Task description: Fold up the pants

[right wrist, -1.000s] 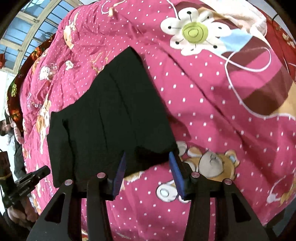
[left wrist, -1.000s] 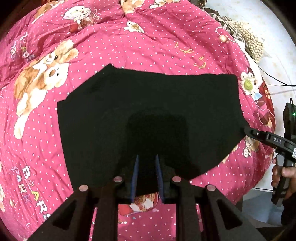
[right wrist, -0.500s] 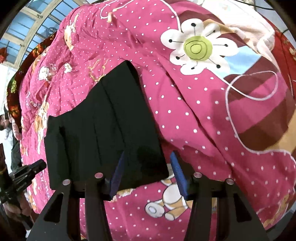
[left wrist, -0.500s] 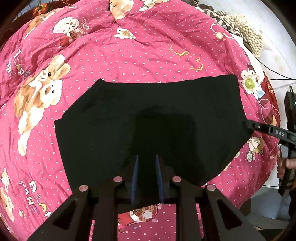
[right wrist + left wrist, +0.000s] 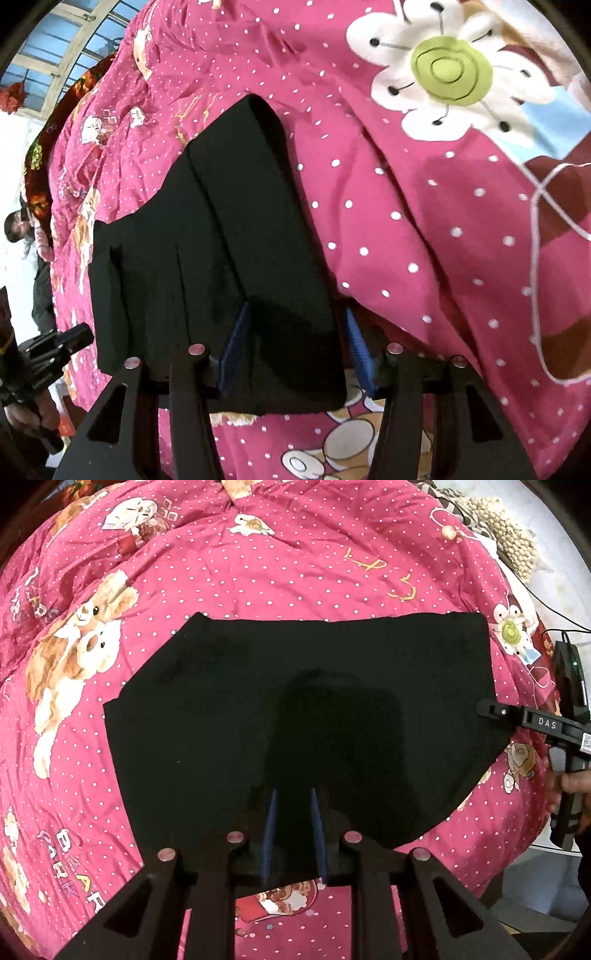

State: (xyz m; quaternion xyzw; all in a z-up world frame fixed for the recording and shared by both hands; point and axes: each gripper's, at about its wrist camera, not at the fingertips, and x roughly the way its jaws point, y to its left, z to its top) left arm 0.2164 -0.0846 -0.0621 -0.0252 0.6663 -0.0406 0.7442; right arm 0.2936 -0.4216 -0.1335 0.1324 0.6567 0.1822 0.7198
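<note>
While the black pants (image 5: 303, 723) lie folded and flat on the pink dotted quilt (image 5: 295, 561), the left gripper (image 5: 293, 834) sits over their near edge, its two blue pads (image 5: 269, 834) standing a little apart with dark cloth beneath and between them; whether they pinch any cloth I cannot tell. From the right wrist view, the right gripper (image 5: 295, 350) has its blue pads (image 5: 234, 350) spread wide, straddling the near end of the pants (image 5: 221, 258), the cloth lying between them untouched on one side.

Round the pants the quilt shows on every side: a broad stretch beyond the far edge, a band with a bear print to the left, and a narrower strip at the right where the quilt falls away toward the floor. In the left wrist view the right gripper (image 5: 491, 709) reaches in from the right, its tip at the right edge of the cloth, with the person's right hand (image 5: 570, 786) wrapped round its grip below. In the right wrist view the left gripper (image 5: 74, 336) comes in low at the left, near the far corner of the pants, held by the left hand (image 5: 26, 410). Both grippers point inward at the cloth from adjoining sides.
</note>
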